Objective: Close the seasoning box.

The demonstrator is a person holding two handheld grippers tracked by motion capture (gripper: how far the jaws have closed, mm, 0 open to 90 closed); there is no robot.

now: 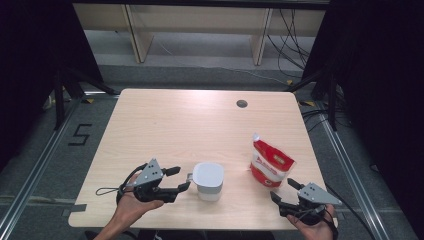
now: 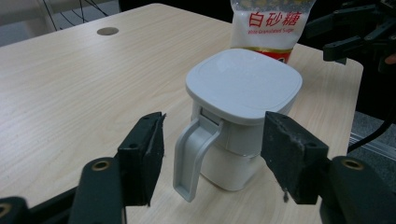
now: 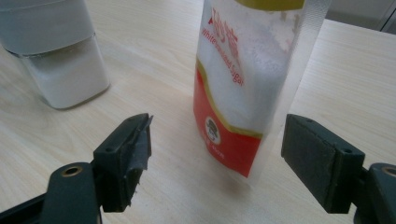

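- Currently, the white square-lidded plastic canister [image 1: 208, 181] with a grey side handle [image 2: 194, 156] is being seen standing upright near the front edge of the pale wooden table [image 1: 165, 130], white granules filling its lower part
- The left gripper [image 1: 176, 178] is being held with its jaws apart on either side of that handle; the pads are not pressing on it, so nothing is being gripped
- The right gripper [image 1: 285, 191] is being kept wide open and empty, just short of the red-and-clear stand-up pouch of white sugar [image 1: 270, 163], which is being left upright to the right of the canister and apart from it
- A closing left jaw is judged likely to be catching the thin handle off-centre, so the canister could be twisted or tipped, and its hinged lid flipped
- The soft pouch is judged prone to being nudged over by the right jaws, since its top is cut open and sugar could be spilled across the table
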